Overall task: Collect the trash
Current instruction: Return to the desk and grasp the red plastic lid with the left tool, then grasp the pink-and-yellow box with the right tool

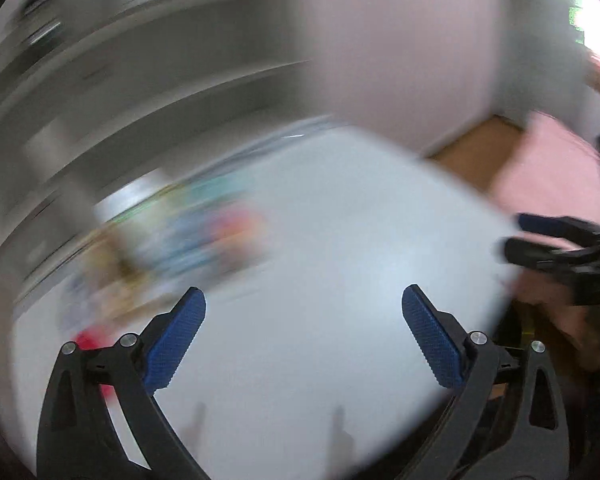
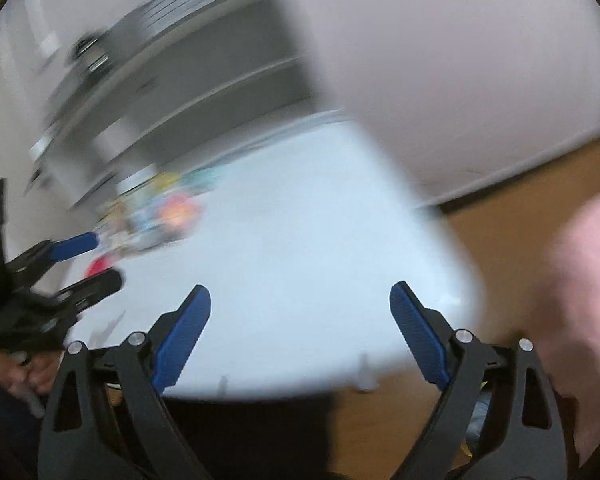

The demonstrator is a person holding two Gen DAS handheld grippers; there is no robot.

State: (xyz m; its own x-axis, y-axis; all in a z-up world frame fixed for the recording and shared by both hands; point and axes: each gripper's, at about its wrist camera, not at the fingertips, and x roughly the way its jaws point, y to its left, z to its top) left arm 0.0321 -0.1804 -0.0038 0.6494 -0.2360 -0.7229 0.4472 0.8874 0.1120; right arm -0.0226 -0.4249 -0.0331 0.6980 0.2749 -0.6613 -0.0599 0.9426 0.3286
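Both views are smeared by motion. My left gripper (image 1: pixel 304 300) stands open over the white table (image 1: pixel 340 240), nothing between its blue pads. My right gripper (image 2: pixel 300 296) is open too, above the table's near edge (image 2: pixel 300 384), with nothing in it. A blurred heap of colourful trash (image 1: pixel 188 240) lies at the table's far left; it also shows in the right wrist view as a colourful pile (image 2: pixel 160 212). A small red thing (image 1: pixel 88 340) sits nearer, left of my left gripper. Each gripper shows in the other's view: the right one (image 1: pixel 516 236), the left one (image 2: pixel 100 260).
Grey shelving (image 1: pixel 140 100) runs behind the table. A pale wall (image 1: pixel 400 60) stands at the back right, with wooden floor (image 2: pixel 500 240) below it. Something pink and blurred (image 2: pixel 572 300) fills the right side. A hand (image 2: pixel 24 372) holds the left gripper.
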